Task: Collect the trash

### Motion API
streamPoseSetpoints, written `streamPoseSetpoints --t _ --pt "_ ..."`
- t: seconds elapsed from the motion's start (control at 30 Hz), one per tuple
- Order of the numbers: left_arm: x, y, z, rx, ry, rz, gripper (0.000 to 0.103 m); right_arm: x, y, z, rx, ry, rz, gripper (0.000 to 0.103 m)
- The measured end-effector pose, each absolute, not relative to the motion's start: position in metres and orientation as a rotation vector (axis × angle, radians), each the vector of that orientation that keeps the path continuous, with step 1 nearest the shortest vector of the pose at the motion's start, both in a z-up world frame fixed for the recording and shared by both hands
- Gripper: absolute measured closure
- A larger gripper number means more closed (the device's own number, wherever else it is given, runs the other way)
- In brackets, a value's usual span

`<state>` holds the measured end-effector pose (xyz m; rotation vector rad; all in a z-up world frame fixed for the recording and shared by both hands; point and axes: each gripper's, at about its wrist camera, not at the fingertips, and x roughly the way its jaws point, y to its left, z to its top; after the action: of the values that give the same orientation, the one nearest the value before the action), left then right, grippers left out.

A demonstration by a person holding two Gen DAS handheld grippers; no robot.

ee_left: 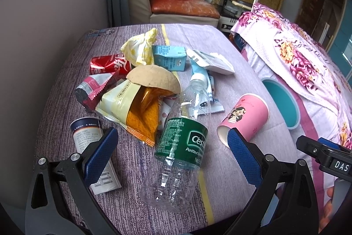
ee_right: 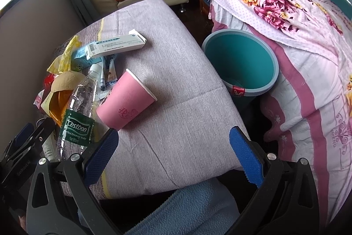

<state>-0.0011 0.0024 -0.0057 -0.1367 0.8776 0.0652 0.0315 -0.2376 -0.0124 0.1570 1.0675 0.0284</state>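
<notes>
Trash lies on a purple-covered table (ee_left: 231, 169): a clear plastic bottle (ee_left: 178, 147) with a green label, a pink paper cup (ee_left: 244, 118) on its side, an orange snack bag (ee_left: 134, 109), a red cola can (ee_left: 110, 64), a blue carton (ee_left: 169, 57). My left gripper (ee_left: 173, 155) is open, its fingers either side of the bottle's lower half, not touching it. My right gripper (ee_right: 173, 153) is open and empty above the table's near edge; the pink cup (ee_right: 126, 100) and bottle (ee_right: 77, 116) lie ahead to its left. A teal bin (ee_right: 239, 61) stands beside the table.
A flowered bedspread (ee_right: 297, 25) lies right of the bin. A white box (ee_right: 118, 44), yellow wrapper (ee_left: 140, 49), paper bowl (ee_left: 154, 78) and small blue-labelled cup (ee_left: 88, 131) also lie on the table. A sofa (ee_left: 176, 3) stands behind. The right gripper shows at the left view's right edge (ee_left: 325, 153).
</notes>
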Motion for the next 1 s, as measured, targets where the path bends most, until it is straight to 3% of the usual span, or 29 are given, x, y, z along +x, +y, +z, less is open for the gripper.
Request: streamPoseSetpoints --t 0.57,1.0 --pt "0.006 0.011 -0.012 -0.135 0.906 0.049 0.004 0.039 -0.235 -0.025 0.164 1.121 0.040 0.006" --pt "0.025 -0.008 -0.049 0.005 1.078 -0.116 0.007 0.059 -0.239 -0.041 0.247 1.186 0.078 0.006"
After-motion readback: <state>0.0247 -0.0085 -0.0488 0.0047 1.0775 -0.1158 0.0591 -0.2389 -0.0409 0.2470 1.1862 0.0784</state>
